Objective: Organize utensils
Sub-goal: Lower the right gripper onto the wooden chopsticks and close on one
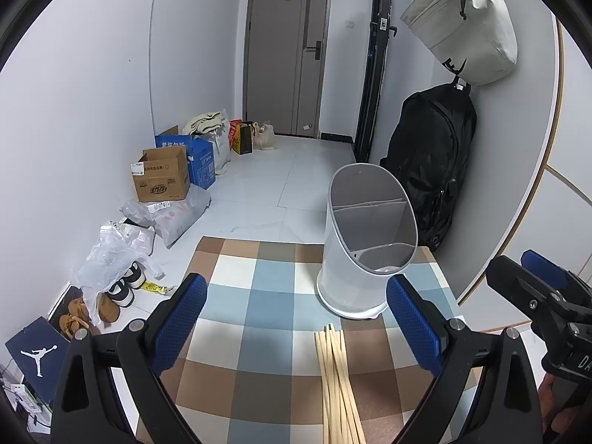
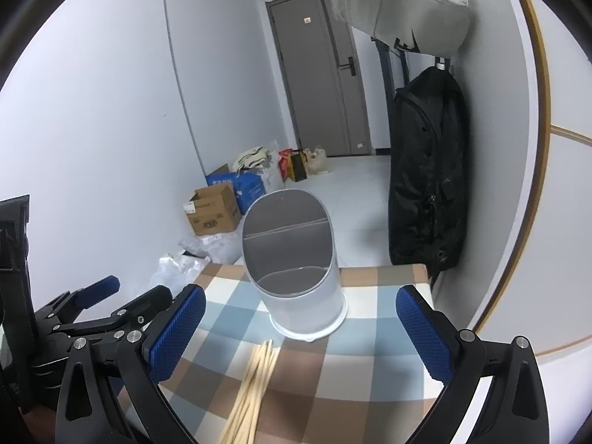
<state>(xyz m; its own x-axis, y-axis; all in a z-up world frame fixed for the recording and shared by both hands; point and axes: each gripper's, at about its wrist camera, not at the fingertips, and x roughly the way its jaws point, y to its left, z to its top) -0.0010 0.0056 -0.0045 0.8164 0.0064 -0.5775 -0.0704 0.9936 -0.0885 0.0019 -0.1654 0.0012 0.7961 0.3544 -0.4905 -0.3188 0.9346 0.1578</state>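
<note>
Chopsticks (image 1: pixel 338 381) lie below the spread, empty left gripper (image 1: pixel 296 318): probably light, stiff, slippery; pinch mid-bundle. Right gripper (image 2: pixel 301 323) likewise released.

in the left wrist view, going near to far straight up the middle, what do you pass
chopsticks → utensil holder → bare floor tiles → grey door
</note>
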